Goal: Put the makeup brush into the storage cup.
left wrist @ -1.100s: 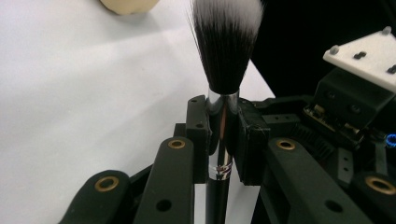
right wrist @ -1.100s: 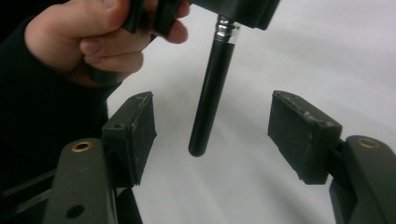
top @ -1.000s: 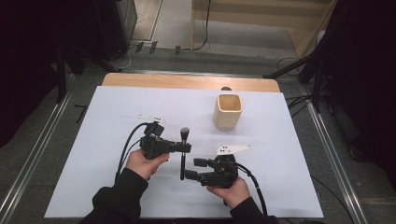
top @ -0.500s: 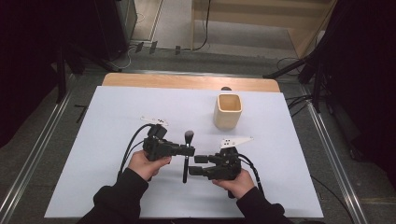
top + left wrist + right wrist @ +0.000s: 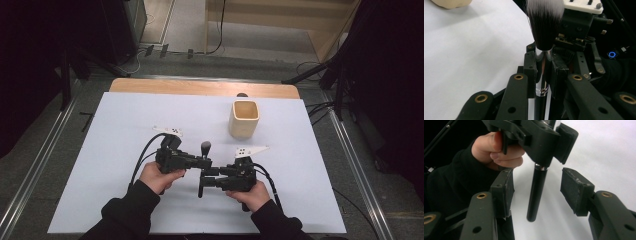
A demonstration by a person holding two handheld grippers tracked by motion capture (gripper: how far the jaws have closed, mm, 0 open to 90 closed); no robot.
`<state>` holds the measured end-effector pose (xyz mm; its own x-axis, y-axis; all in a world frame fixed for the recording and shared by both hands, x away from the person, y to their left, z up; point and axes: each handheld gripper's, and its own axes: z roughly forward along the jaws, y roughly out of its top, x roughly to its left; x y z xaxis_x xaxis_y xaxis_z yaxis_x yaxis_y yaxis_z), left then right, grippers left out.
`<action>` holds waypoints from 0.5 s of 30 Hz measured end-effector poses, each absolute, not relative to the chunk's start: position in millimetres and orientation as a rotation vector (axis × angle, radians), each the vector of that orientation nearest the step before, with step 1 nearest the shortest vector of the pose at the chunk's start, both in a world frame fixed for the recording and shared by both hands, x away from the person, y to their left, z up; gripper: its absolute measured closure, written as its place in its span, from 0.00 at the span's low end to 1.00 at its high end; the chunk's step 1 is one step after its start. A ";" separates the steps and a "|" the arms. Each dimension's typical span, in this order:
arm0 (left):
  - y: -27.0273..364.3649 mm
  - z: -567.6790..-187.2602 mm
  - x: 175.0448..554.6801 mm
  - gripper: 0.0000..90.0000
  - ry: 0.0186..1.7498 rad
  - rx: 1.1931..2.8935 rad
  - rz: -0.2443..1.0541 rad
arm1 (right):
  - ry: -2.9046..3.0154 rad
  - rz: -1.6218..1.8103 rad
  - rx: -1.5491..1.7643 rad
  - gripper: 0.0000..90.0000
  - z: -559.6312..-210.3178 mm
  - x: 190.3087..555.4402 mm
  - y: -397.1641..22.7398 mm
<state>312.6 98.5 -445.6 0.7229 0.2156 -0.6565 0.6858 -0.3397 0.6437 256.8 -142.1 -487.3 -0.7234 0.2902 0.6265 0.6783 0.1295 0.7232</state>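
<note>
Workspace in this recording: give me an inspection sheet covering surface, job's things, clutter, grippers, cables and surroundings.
Surface: white table sheet, wooden edge at the far side.
Job's things: makeup brush, bristles up, black handle hanging down; beige square cup upright farther back.
Clutter: nothing seen.
Grippers: left hand-held gripper shut on the brush's metal ferrule; right hand-held gripper has just been closing, its pads either side of the handle, not touching it.
Cables: one black cable trails from each gripper.
Surroundings: grey floor, metal rails, dark stands, wooden furniture behind.
</note>
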 end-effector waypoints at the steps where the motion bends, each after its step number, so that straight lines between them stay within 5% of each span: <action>1: 98.2 -445.5 312.4 0.88 0.694 1.896 -0.572 | -2.081 -1.618 -0.940 0.54 -488.0 257.2 -141.7; 15: 94.4 -447.3 309.4 0.88 0.669 1.852 -0.589 | -2.064 -1.620 -0.942 0.83 -488.3 256.6 -139.5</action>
<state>309.4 94.4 -447.3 0.7242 0.1763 -0.6667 0.6837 -0.3105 0.6605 256.6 -139.5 -488.3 -0.7168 0.2833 0.6372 0.6862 0.1243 0.7167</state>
